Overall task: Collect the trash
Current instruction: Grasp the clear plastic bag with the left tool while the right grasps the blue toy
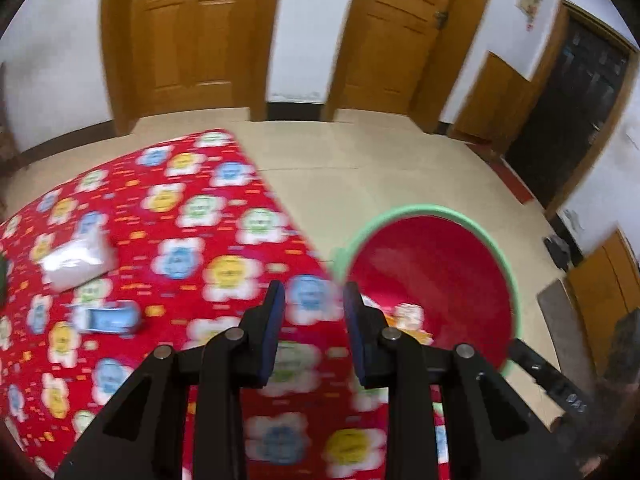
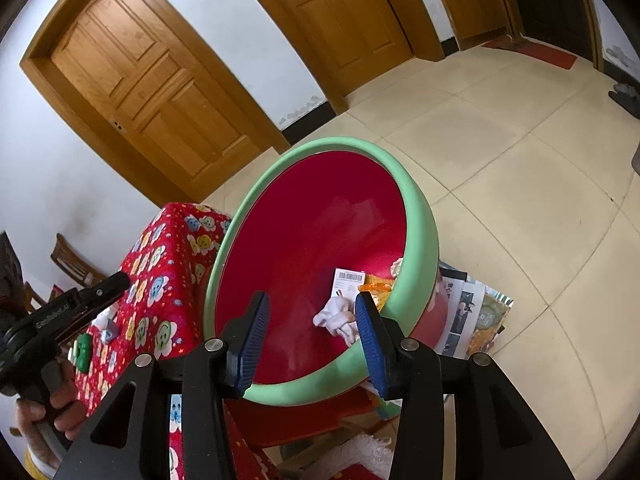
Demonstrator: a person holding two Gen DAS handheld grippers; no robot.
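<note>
A green basin with a red inside [image 2: 320, 220] stands beside the table and holds a crumpled white tissue [image 2: 336, 318], a barcode card [image 2: 349, 282] and an orange wrapper [image 2: 374, 288]. My right gripper [image 2: 314, 334] is open and empty just above the basin's near rim. My left gripper [image 1: 314, 312] is open and empty above the table's right edge, next to the basin [image 1: 440, 264]. On the red flowered tablecloth [image 1: 180, 220] lie a white tissue pack [image 1: 76, 262] and a blue-white wrapper [image 1: 110, 318]. The left gripper also shows in the right wrist view [image 2: 100, 290].
A green object [image 2: 83, 350] and a pale scrap [image 2: 108, 328] lie on the cloth. Printed papers [image 2: 468, 312] lie on the tiled floor right of the basin. Wooden doors line the far wall. A chair [image 2: 72, 262] stands behind the table.
</note>
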